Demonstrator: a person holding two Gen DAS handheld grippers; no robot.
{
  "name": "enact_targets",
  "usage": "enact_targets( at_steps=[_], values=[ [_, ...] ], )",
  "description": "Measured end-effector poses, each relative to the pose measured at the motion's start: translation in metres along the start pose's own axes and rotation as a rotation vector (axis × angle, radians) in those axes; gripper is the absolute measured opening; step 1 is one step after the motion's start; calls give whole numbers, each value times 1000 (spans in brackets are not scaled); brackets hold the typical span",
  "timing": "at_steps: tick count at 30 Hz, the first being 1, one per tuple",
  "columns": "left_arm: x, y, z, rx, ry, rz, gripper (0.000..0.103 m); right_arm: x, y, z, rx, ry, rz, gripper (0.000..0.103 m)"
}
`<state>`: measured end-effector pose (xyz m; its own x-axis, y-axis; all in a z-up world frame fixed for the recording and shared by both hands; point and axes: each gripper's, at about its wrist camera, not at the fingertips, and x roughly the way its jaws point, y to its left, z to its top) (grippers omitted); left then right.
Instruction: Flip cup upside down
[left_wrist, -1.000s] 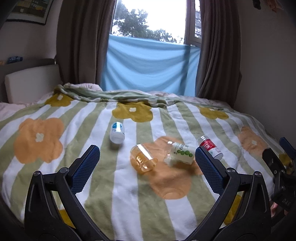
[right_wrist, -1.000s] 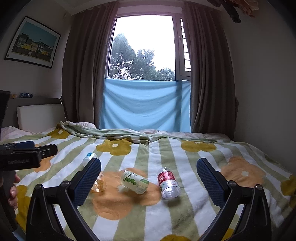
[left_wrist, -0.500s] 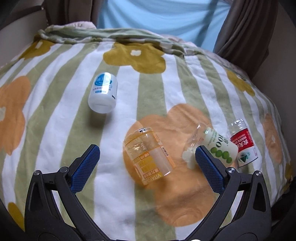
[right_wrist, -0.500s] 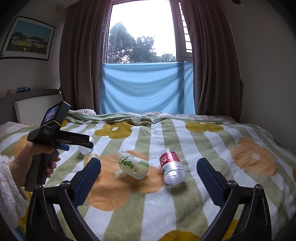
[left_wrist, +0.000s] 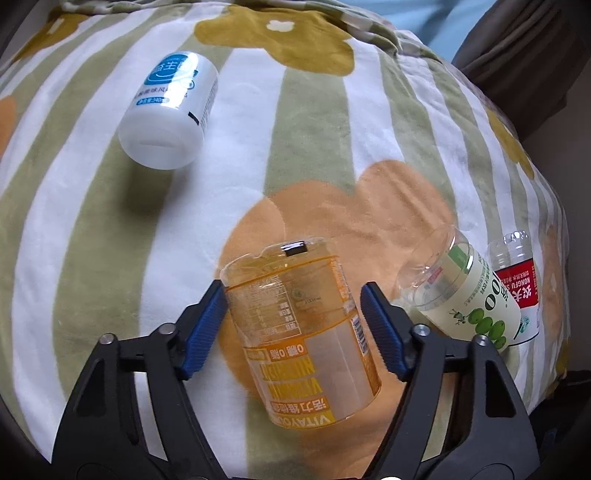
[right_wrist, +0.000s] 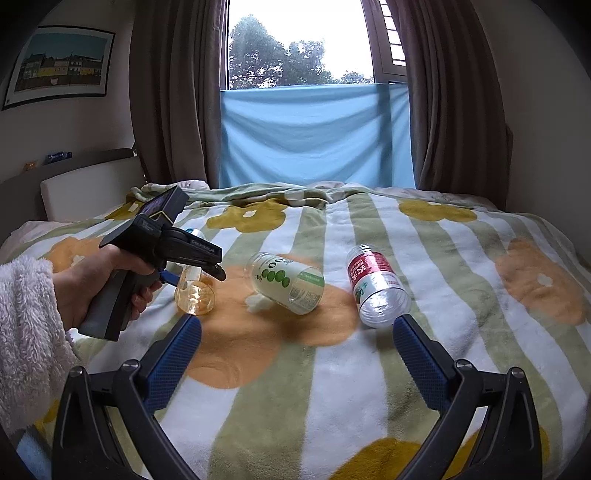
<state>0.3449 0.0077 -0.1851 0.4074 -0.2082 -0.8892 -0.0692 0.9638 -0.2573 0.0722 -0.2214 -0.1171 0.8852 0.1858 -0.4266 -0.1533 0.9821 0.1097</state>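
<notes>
A clear orange cup (left_wrist: 303, 332) with a yellow label lies on its side on the flowered blanket (left_wrist: 92, 229). My left gripper (left_wrist: 293, 328) is open, its blue pads on either side of the cup; the left pad looks close to the cup wall, the right pad stands apart. The right wrist view shows the same cup (right_wrist: 195, 288) under the hand-held left gripper (right_wrist: 173, 275). My right gripper (right_wrist: 295, 354) is open and empty, hovering over the blanket near the bed's front.
A white cup with a blue label (left_wrist: 170, 110) lies at the far left. A clear green-labelled cup (left_wrist: 461, 291) (right_wrist: 288, 282) and a red-labelled one (left_wrist: 517, 284) (right_wrist: 376, 291) lie to the right. The bed ends at curtains (right_wrist: 454, 96) and walls.
My left gripper moved down and forward until its jaws came around the orange cup, and the jaws narrowed. My right gripper stayed nearly still, tilting slightly down.
</notes>
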Motion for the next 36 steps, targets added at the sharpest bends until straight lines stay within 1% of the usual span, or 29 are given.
enact_targets(
  at_steps=[4, 7, 10, 13, 15, 18, 21, 23, 26, 28, 32, 34, 36],
  values=[
    [0, 0, -1, 8, 2, -12, 65, 1, 0, -1, 1, 6, 5, 103],
    [-7, -2, -2, 8, 11, -50, 65, 0, 2, -1, 3, 0, -1, 103],
    [-23, -8, -4, 29, -2, -73, 65, -3, 0, 1, 12, -7, -4, 103],
    [-45, -23, -13, 88, -7, -99, 64, -10, -3, 3, 14, -14, -7, 103],
    [-60, -37, -25, 154, 4, -107, 65, -15, -4, 4, 12, -19, -10, 103],
    [-70, -60, -52, 244, 51, -122, 65, -22, -7, 5, 12, -22, -10, 103],
    [-67, -76, -80, 304, 103, -132, 65, -27, -10, 5, 10, -18, -13, 103],
    [-58, -82, -96, 320, 143, -140, 65, -30, -15, 5, 20, -7, -9, 103],
    [-42, -85, -114, 325, 198, -126, 65, -38, -20, 4, 36, -2, -10, 103],
    [-34, -85, -122, 321, 213, -116, 65, -43, -22, 3, 46, 3, -7, 103],
    [-29, -84, -125, 294, 197, -114, 65, -49, -28, 3, 68, 16, 6, 103],
    [-30, -83, -125, 296, 180, -92, 67, -51, -27, 3, 72, 19, 9, 103],
    [-32, -84, -126, 318, 168, -45, 78, -53, -28, 4, 78, 25, 20, 103]
  ],
)
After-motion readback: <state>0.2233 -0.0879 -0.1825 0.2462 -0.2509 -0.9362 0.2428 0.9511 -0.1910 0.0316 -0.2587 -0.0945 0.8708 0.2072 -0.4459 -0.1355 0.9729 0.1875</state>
